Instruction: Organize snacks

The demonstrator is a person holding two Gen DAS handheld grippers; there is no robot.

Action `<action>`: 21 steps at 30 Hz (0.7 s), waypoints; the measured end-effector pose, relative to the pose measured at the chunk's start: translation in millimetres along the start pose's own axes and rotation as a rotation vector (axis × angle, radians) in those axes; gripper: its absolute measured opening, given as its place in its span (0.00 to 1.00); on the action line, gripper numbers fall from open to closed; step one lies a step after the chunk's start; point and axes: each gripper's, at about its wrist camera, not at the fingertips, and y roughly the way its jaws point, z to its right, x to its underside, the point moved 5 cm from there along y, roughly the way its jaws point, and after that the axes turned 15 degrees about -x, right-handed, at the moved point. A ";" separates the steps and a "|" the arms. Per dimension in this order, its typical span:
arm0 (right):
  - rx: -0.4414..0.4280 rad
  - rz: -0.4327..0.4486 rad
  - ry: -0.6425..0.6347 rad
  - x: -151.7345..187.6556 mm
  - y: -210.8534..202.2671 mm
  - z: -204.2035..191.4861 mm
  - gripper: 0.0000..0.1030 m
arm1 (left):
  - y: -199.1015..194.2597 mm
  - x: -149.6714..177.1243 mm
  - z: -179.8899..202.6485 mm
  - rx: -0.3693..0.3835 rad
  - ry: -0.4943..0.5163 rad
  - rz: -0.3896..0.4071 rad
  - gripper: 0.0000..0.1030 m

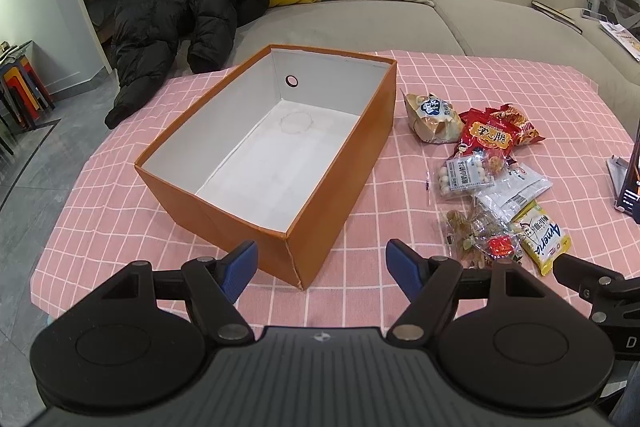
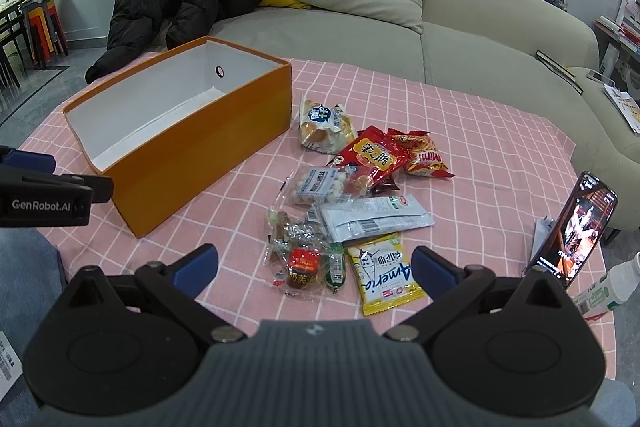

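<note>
Here, left wrist view: the left tool (image 1: 321, 267) hangs released, fingers spread, facing the empty orange box (image 1: 340, 183) on the bench (image 1: 120, 227). Right wrist view: the right tool (image 2: 314, 269), likewise released, hovers over the snack packets (image 2: 352, 195) heaped beside the box, nearest the yellow packet (image 2: 384, 277), presumably first for loading.

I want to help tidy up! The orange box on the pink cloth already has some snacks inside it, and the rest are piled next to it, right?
Not quite. The orange box is empty: the left wrist view looks straight down onto its bare white bottom. All the snacks are piled beside it on the pink cloth, as you said.
</note>
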 end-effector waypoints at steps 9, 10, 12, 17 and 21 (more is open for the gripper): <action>0.000 -0.001 -0.002 0.8 0.5 -0.7 0.96 | -0.1 0.0 0.2 0.000 -0.001 -0.001 0.83; 0.000 -0.001 -0.001 0.8 0.5 -0.8 0.96 | -0.2 0.0 0.3 -0.001 0.000 -0.002 0.83; 0.000 -0.002 -0.001 0.7 0.6 -0.8 0.96 | -0.2 0.4 0.6 -0.001 0.001 -0.002 0.83; -0.002 -0.005 0.002 1.1 1.5 -0.9 0.96 | -0.1 0.4 0.9 0.002 0.001 -0.003 0.83; -0.005 -0.007 0.005 1.1 2.0 0.1 0.96 | -0.6 1.1 1.7 0.005 0.003 -0.002 0.83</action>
